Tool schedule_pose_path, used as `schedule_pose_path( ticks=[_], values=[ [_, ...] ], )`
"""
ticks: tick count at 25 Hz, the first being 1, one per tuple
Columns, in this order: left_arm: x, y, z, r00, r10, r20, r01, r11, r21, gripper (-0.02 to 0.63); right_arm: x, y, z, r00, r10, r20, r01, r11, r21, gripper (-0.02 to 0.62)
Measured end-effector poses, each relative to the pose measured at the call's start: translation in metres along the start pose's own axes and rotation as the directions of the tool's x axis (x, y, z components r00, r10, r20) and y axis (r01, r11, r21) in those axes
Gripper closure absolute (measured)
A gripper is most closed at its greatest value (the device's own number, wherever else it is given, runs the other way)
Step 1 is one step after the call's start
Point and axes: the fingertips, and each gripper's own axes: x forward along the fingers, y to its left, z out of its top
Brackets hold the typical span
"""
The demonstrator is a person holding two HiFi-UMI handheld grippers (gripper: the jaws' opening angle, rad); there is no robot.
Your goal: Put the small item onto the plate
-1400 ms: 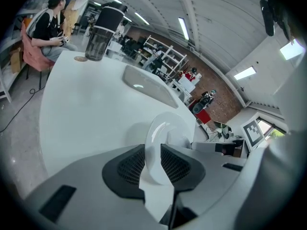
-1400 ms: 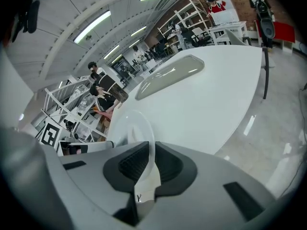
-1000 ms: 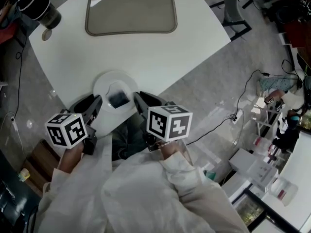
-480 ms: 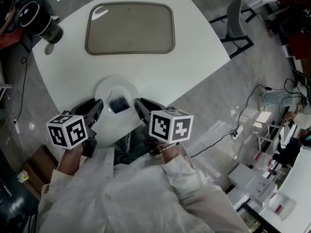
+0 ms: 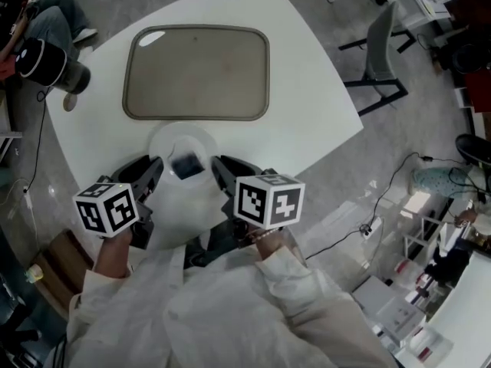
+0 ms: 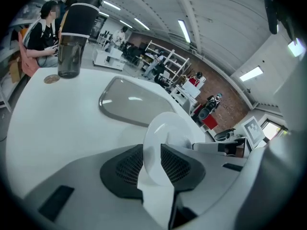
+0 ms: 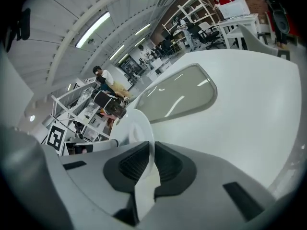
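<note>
Nearest the lens: pale sleeves and the two marker cubes, one per gripper.

Left gripper, clenched on the near-left rim of the white plate, rim pinched thin between the dark ribbed pads.

Right gripper, likewise clamped on the plate, at its near-right rim (both holds confirmed in the gripper views, where the white edge fills the gap between the jaws).

Plate carried between the two grippers, over the near edge of the white table; contact with the tabletop not discernible.

Small item, dark and roughly square, lying on the plate near its middle, between the two sets of jaws and touching neither.

Just beyond the plate: a beige rounded-rectangular tray, flat on the table, its near rim close to the plate's far rim.

Toward the far-left table corner: a dark cylindrical tumbler, upright, with a small round disc beside its base.

Off the table, far right: a grey chair on the floor.

Far left, behind the tumbler: a seated person.
</note>
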Motion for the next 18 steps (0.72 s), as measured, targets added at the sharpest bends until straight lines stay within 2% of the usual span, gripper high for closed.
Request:
schedule_pose_path(
  ticks=[12,18],
  values=[
    [0.043,0.006,0.077,0.997,0.033,0.070,-0.031,0.999,-0.025,0.500,0.039,-0.023,0.085,0.999,0.033,-0.020,-0.033,0.999,-0.008,0.551],
    [0.060,0.014,0.105,0.994,0.052,0.097,-0.047,0.998,-0.051,0.500,0.058,-0.030,0.112,0.999,0.041,-0.027,-0.041,0.999,-0.007,0.551]
  ],
)
